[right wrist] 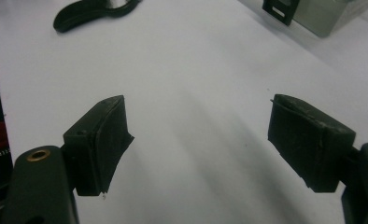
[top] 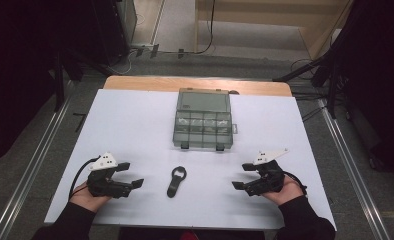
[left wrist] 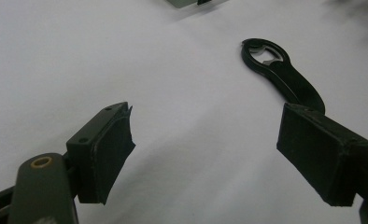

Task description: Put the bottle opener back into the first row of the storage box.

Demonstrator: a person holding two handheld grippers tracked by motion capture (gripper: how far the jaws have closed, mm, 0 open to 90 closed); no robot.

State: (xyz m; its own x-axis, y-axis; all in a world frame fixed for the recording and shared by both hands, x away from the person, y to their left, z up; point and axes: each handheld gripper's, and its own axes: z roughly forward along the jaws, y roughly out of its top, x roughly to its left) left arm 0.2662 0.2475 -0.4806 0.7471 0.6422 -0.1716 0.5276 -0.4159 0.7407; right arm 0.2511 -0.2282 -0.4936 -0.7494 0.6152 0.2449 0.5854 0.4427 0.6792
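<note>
Right in front of the compartment box (top: pixel 203 120), nearer the person, a black bottle opener (top: pixel 175 181) lies flat on the white table (top: pixel 135 125), ring end pointing back toward the box, with a clear gap between the two. Left gripper (top: pixel 130 174) sits to the left of the opener and right gripper (top: pixel 245 176) to the right of it, both with jaws spread wide and holding nothing, neither one touching the opener. Plenty of bare white surface all around the opener, so lots of room on either side of it; the near table edge runs just behind the hands, and the box sits back toward the far edge, where a wooden strip shows past the white sheet. Seen from the left gripper view, the opener (left wrist: pixel 278 70) is up ahead and off to the right, its handle end running down behind the right-hand pad, and open table lies between the two pads. Over in the right gripper view the opener (right wrist: pixel 91 13) is at the top left, and a corner of the box (right wrist: pixel 313 14) with a black latch is at the top right. No brand, label or writing I can read on the opener or the box.
</note>
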